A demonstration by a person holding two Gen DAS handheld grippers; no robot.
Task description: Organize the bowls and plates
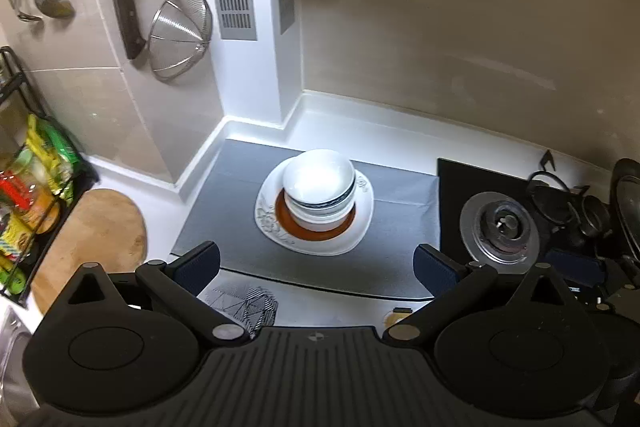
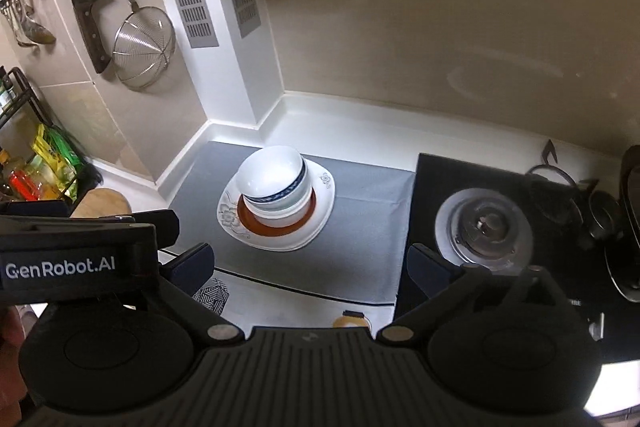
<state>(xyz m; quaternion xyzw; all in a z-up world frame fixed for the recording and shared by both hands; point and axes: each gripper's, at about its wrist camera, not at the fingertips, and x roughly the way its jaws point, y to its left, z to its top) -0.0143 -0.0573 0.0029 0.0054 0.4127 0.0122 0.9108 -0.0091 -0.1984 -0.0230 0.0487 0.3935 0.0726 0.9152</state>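
A stack of white bowls [image 1: 319, 183], some blue-rimmed, sits on an orange-brown plate [image 1: 316, 233], which lies on a white flower-patterned plate [image 1: 362, 227] on a grey mat [image 1: 394, 259]. The stack also shows in the right wrist view [image 2: 274, 179]. My left gripper [image 1: 318, 267] is open and empty, held above the mat's near edge, short of the stack. My right gripper [image 2: 310, 265] is open and empty, likewise short of the stack. The left gripper's body [image 2: 80, 251] shows at the left of the right wrist view.
A gas stove burner [image 1: 500, 227] on a black hob lies right of the mat. A wooden board [image 1: 96, 239] and a rack of packets [image 1: 32, 195] are at left. A strainer [image 1: 180, 31], knife and ladles hang on the wall. A patterned coaster [image 1: 244, 301] lies near the front.
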